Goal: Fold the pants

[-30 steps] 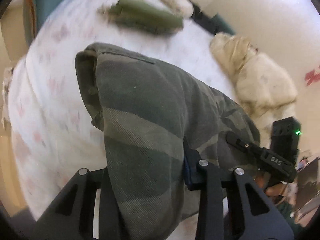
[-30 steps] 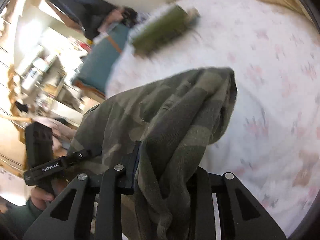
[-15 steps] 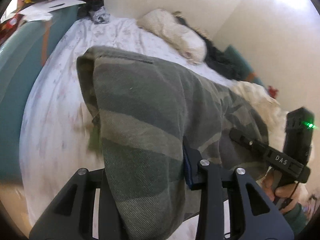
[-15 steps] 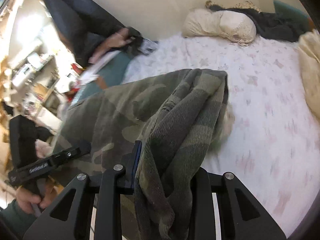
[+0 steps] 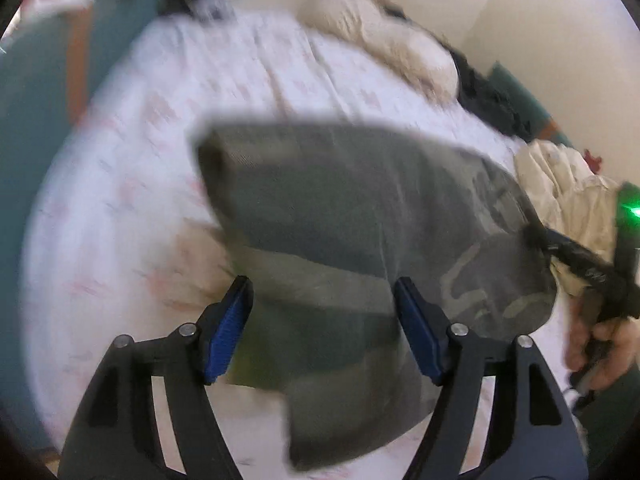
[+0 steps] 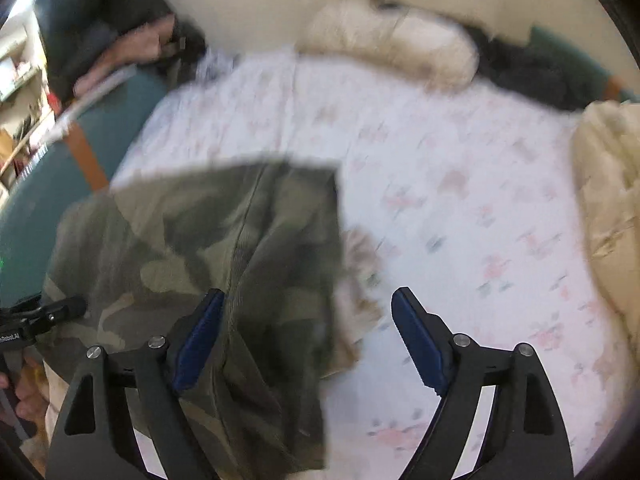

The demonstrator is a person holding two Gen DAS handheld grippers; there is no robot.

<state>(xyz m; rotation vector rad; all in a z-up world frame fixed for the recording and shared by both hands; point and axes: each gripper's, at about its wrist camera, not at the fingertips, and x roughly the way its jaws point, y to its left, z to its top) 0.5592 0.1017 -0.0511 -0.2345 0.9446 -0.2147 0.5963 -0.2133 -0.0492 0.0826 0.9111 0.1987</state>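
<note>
Fingers of black plastic with ribbed blue pads fill the bottom of both views. The left gripper (image 5: 322,330) has its jaws spread wide, and the camouflage pants (image 5: 360,248) lie between and over them as a thick folded bundle of twill cloth — nothing is pinched. The right gripper (image 6: 306,338) is also spread wide; the pants (image 6: 216,280) cover only its left finger and hang down in the lower left of that frame, while the right finger stands over bare sheet. The cloth is blurred, so I cannot tell if it touches the bed.

In the left wrist view the right gripper (image 5: 576,256) appears at the right edge with a green light beside it, its fingers against the edge of the pants.

Beyond the pants spreads the bed sheet (image 6: 460,168), white with small pale pink flowers. A crumpled cream blanket (image 6: 608,184) lies at the right edge. At the top, a soft cream pillow (image 6: 400,52) rests against the pale wall, with dark clothing (image 6: 520,68) beside it — a teal bed frame (image 6: 48,184) curves along the left.
</note>
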